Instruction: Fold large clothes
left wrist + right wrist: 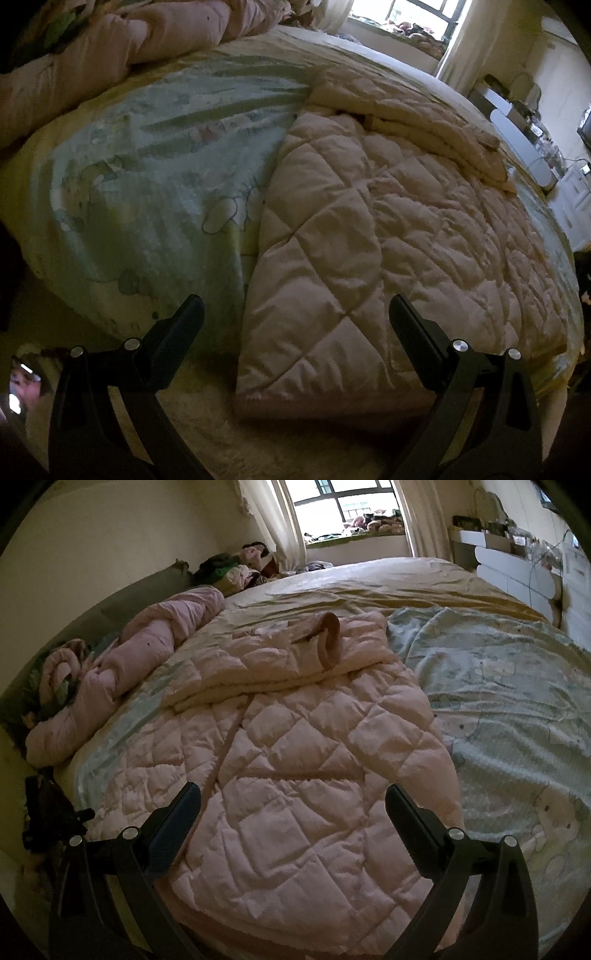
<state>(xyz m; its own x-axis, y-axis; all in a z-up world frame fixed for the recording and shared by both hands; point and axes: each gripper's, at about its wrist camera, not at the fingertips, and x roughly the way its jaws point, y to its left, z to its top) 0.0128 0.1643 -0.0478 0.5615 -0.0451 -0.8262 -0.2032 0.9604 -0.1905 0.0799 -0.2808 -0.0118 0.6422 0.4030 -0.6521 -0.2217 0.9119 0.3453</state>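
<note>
A large pale pink quilted coat (388, 236) lies flat on the bed, its near hem at the bed's edge. Its far end is folded over into a thick bundle (413, 122). In the right wrist view the coat (295, 775) fills the middle, with the folded upper part and collar (328, 638) at the far end. My left gripper (295, 314) is open and empty, hovering above the coat's near left corner. My right gripper (291, 801) is open and empty, just above the coat's lower part.
A light green printed bedspread (147, 177) covers the bed. A rumpled pink duvet (122, 672) lies along the headboard side. A window (354, 502) with piled clothes is at the far end. White drawers (517, 576) stand beside the bed.
</note>
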